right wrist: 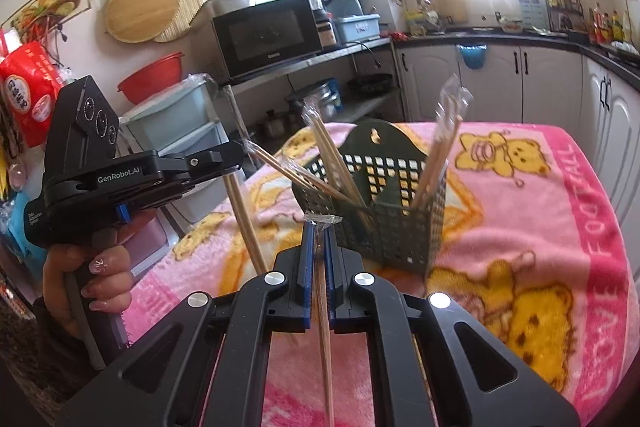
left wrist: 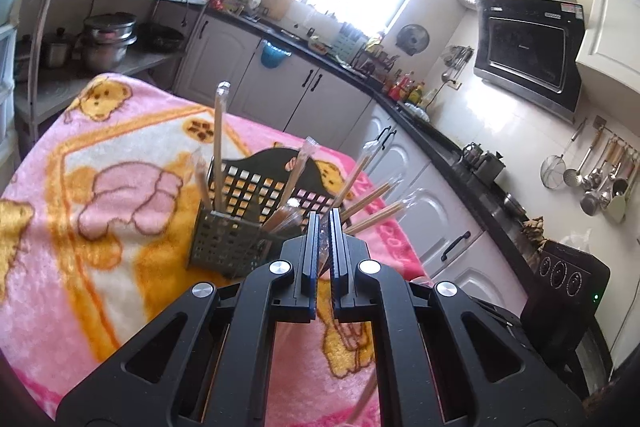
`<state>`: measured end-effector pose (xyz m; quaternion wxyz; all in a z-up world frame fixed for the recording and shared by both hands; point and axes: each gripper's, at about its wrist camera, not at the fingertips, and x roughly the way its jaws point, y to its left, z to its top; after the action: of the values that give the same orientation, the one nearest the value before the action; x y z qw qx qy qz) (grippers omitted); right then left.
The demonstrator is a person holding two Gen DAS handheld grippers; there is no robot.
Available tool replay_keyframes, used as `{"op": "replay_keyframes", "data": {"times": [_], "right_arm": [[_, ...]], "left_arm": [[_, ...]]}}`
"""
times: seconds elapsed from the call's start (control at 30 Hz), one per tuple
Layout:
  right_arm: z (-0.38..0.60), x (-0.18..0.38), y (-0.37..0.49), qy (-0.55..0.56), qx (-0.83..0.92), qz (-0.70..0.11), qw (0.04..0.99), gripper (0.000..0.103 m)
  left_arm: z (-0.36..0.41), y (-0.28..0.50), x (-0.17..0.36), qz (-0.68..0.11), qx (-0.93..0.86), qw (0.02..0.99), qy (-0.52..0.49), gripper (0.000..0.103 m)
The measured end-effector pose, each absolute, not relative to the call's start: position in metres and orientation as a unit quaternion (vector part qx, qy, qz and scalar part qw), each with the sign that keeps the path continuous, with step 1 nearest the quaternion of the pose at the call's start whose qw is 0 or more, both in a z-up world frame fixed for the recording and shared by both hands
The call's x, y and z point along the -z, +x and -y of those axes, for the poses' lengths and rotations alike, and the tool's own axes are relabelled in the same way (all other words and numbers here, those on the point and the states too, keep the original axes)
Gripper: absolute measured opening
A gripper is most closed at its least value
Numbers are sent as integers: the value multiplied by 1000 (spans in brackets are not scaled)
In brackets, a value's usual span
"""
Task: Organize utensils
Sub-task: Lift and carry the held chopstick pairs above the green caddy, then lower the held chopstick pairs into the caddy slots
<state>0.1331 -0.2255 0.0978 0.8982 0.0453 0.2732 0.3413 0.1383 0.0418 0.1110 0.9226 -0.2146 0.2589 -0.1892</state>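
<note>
Two grippers, each clamped on wrapped chopsticks, at a basket on a pink blanket.

Left wrist: the left gripper (left wrist: 325, 227) pinches clear-wrapped chopsticks (left wrist: 324, 247); the basket (left wrist: 240, 239) sits just beyond its fingertips, sticks fanning out, with bare blanket (left wrist: 100, 267) to the left. Right wrist: the right gripper (right wrist: 319, 227) grips a wrapped pair (right wrist: 325, 327) running back between its fingers; the basket (right wrist: 384, 227) stands just ahead-right, open blanket (right wrist: 540, 247) farther right, and the left gripper (right wrist: 236, 157) ahead-left.

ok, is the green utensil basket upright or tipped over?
Upright. The green perforated basket stands on its base on the pink bear blanket, open top up, with wrapped chopsticks sticking up out of it.
</note>
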Motion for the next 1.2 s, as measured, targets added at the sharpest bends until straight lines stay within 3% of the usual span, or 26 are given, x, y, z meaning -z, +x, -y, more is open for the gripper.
{"op": "replay_keyframes", "data": {"times": [1.2], "right_arm": [[208, -205, 141, 41, -364, -119, 923, 5]], "left_arm": [[-65, 154, -221, -138, 180, 961, -161, 2]]}}
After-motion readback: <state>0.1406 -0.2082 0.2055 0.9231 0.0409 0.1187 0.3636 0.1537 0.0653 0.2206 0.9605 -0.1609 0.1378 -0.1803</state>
